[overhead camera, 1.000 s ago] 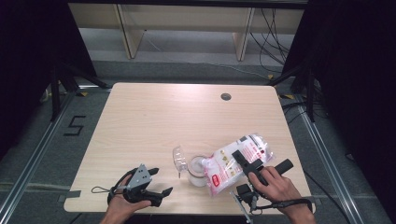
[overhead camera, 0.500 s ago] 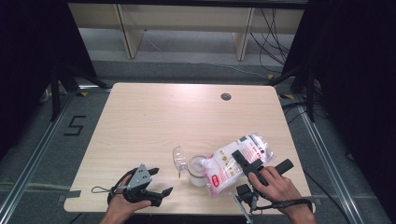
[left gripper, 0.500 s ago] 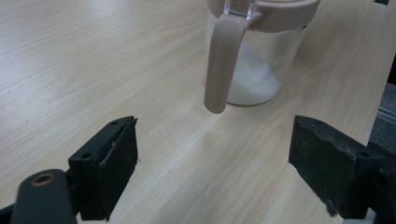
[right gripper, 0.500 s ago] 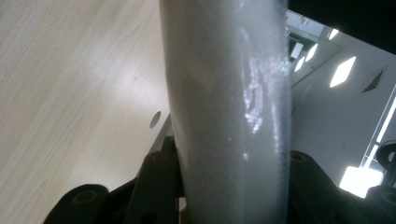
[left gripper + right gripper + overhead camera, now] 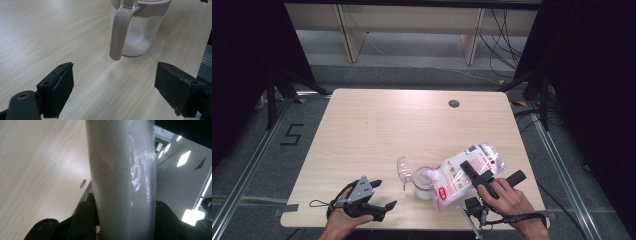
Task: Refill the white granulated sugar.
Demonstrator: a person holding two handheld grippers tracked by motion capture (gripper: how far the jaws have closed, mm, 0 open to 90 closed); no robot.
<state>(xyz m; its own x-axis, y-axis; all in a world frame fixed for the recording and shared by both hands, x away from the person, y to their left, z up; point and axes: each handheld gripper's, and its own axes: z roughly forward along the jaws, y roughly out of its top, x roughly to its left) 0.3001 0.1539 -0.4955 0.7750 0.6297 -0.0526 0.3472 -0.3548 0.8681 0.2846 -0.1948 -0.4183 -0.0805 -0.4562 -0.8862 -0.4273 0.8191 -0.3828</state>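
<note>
Here the right gripper (image 5: 474,172) is clamped across the middle of a white powder bag (image 5: 464,175), its jaws pressed in from both flat sides, as the right gripper view confirms where the pale bag (image 5: 122,177) stands squeezed between the two black jaws. The bag's long axis runs on a slant, from its raised upper end toward the table's right side down to its lower end, which sits at the rim of the glass jar (image 5: 424,181). The jar stands upright on the table (image 5: 387,125) near the front edge, between the two hands, with its clear lid (image 5: 404,170) tipped open on the left side of the mouth. It already holds some white powder. The pour therefore depends on one alignment: the bag's lower end must stay over the jar mouth, which lies down and to the left of the right gripper. The left gripper (image 5: 379,200) rests low on the table to the jar's left, its jaws spread wide and empty; in the left gripper view the jar (image 5: 136,30) and its beige handle (image 5: 120,35) stand ahead of it, apart from both jaws.
</note>
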